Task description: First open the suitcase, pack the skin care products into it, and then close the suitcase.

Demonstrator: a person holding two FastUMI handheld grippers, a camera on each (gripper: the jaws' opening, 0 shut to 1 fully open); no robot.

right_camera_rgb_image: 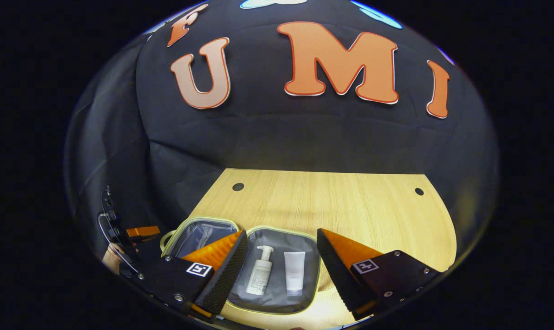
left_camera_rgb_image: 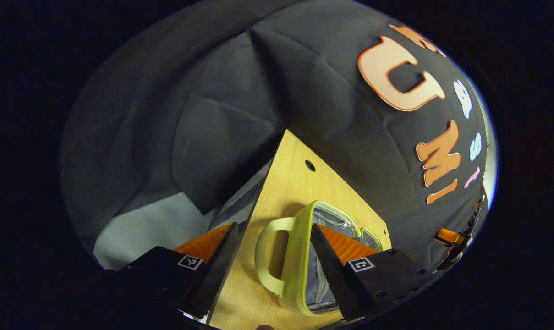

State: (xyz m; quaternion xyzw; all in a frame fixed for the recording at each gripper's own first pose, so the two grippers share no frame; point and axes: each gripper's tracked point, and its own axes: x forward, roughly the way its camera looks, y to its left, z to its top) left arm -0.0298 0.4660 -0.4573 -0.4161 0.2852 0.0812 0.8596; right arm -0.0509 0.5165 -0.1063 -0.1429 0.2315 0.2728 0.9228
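The small yellow-green suitcase (right_camera_rgb_image: 240, 225) lies open flat on the wooden table (right_camera_rgb_image: 331, 206), its grey lining showing. In its right half lie a white pump bottle (right_camera_rgb_image: 260, 272) and a white tube (right_camera_rgb_image: 294, 271), side by side. My right gripper (right_camera_rgb_image: 281, 231) hovers open just above and in front of that half, holding nothing. In the left gripper view the suitcase (left_camera_rgb_image: 299, 256) shows its handle (left_camera_rgb_image: 270, 256) and its zipped grey half. My left gripper (left_camera_rgb_image: 274, 225) is open over the handle side, one finger above the lining; it touches nothing that I can tell.
The table (left_camera_rgb_image: 290, 183) has small round holes near its far corners. Black cloth walls close in behind and to the left. A hand (right_camera_rgb_image: 112, 256) holds the left gripper (right_camera_rgb_image: 139, 233) at the table's left end. The far half of the table is bare wood.
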